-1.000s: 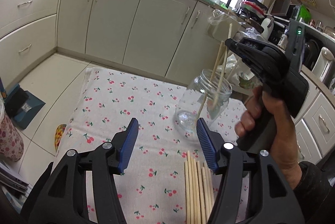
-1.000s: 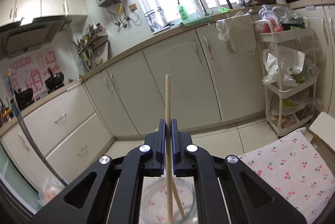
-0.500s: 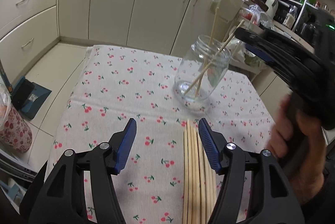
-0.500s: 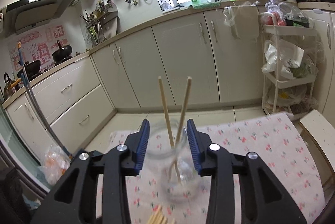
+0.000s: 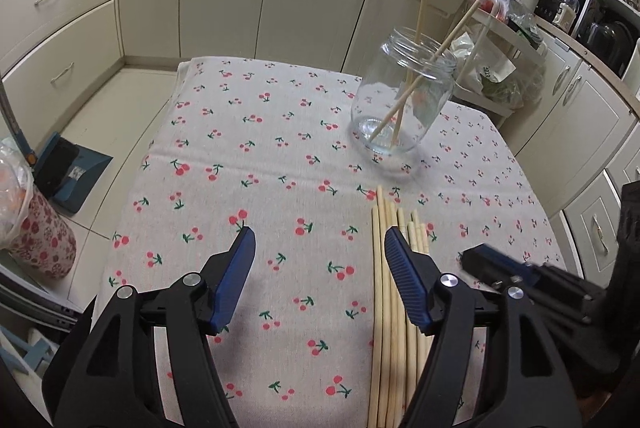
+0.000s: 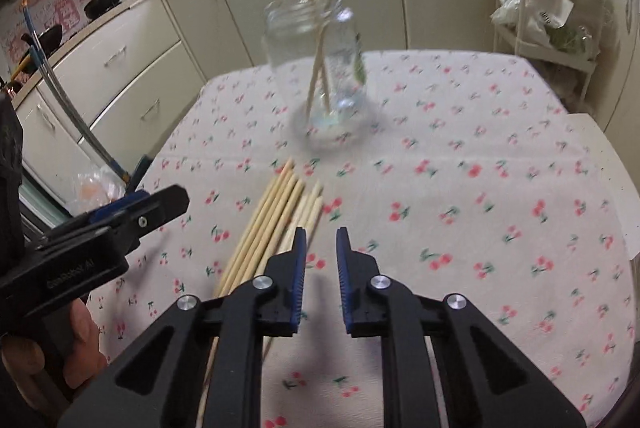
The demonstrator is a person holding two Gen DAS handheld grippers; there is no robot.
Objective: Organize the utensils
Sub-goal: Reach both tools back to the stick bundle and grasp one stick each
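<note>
Since a second ago, the right gripper [image 6: 321, 242] has been drawn back from the glass jar [image 5: 404, 95] and lowered toward the cherry-print tablecloth [image 5: 248, 147]; its jaws, lately closing, are seen narrowly parted with nothing between them. Two chopsticks [image 5: 418, 67] are left leaning crossed inside the jar, while a bundle of chopsticks [image 6: 272, 224] lies flat on the cloth nearer the camera. The left gripper [image 5: 320, 242], whose jaws have been opening, is held wide and empty, its right finger over the bundle.
</note>
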